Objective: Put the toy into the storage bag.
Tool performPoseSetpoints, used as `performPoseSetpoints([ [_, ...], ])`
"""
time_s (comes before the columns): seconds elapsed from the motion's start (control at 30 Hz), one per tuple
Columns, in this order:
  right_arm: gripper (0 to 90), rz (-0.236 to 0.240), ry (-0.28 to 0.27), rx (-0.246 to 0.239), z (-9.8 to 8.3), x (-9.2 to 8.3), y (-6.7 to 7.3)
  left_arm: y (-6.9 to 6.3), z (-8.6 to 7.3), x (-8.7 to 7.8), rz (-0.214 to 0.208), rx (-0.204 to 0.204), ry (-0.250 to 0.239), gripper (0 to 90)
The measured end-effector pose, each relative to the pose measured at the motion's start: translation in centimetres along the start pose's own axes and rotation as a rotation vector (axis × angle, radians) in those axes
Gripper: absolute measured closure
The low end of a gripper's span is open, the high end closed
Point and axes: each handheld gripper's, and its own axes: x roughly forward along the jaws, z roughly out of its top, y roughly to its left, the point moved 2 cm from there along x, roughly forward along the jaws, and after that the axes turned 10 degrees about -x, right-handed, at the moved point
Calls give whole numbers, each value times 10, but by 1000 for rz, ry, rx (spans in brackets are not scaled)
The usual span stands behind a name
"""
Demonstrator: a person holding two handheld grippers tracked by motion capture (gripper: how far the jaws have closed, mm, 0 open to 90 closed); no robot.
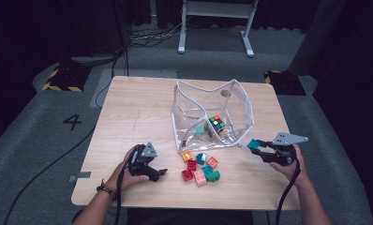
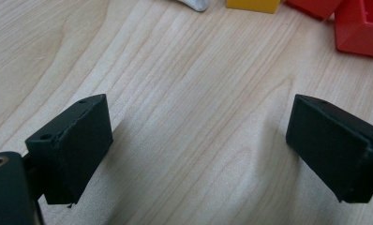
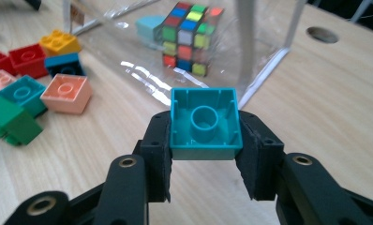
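- The pale wooden table [image 1: 128, 112] carries everything; a person's two hands come in from its near edge, each with a gripper.
- The clear soft plastic bag with white piped edges [image 1: 231, 101] stands open near the table's middle, its mouth towards the near side; inside lie a multicoloured puzzle cube [image 1: 216, 123] and a pale teal block [image 3: 150, 28].
- A loose heap of plastic building blocks [image 1: 199, 168], red, orange, pink, teal and green, sits just in front of the bag.
- The right gripper [image 1: 262, 149] holds a square teal building block [image 3: 205, 123] between its jaws, hollow underside facing its camera, clear of the table.
- From that block the bag lies ahead and to the left, near but apart; the mouth probably faces it, though the clear film makes this hard to judge.
- The left gripper [image 1: 159, 172] rests by the heap with jaws spread wide and nothing between them, farther from the bag.
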Motion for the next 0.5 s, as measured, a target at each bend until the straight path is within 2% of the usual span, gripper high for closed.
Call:
performPoseSetpoints([
  [0.13,595,-20,-18,13,8,-7,-10,0,0,0,0,2,1,76],
  [0.43,595,-70,-8,4,23,-15,-28,0,0,0,0,3,1,76],
  [0.5,595,-84,-19,13,29,-21,-37,0,0,0,1,3,2,76],
])
